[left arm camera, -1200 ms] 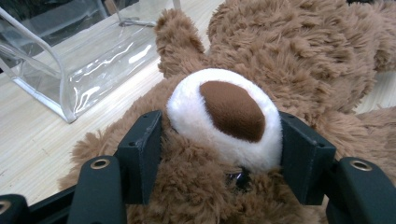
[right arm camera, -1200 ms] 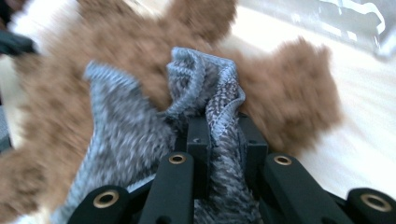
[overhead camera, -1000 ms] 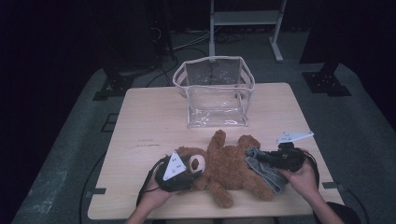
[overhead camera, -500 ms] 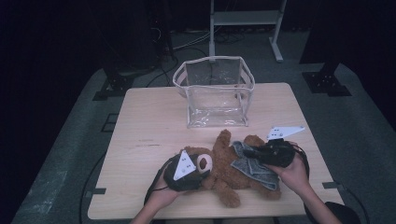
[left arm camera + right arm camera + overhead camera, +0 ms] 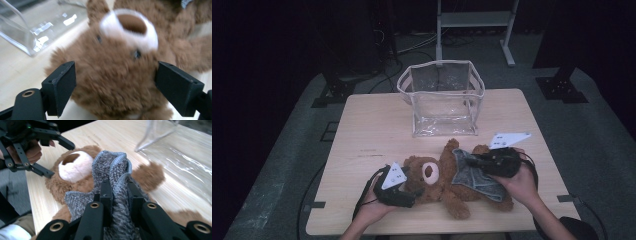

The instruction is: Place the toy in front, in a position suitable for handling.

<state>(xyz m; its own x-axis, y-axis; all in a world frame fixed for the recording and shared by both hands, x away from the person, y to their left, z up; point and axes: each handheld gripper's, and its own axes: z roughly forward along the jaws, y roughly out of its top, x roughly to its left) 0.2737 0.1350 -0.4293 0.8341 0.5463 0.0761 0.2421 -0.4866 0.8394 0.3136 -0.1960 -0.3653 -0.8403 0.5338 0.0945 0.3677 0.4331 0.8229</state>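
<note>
The bear (image 5: 442,180) lies on its back near the bench's (image 5: 372,130) front edge, head toward the left. It looks light, plush and squashy, so it should give under any grip. The left tool (image 5: 117,87) is spread wide around the head, jaws apparently clear of the fur. The right tool (image 5: 117,195) pinches a fold of the bear's grey knitted vest (image 5: 112,170), which will likely stretch when pulled. A clear, glossy plastic bag (image 5: 442,100) stands open behind.
</note>
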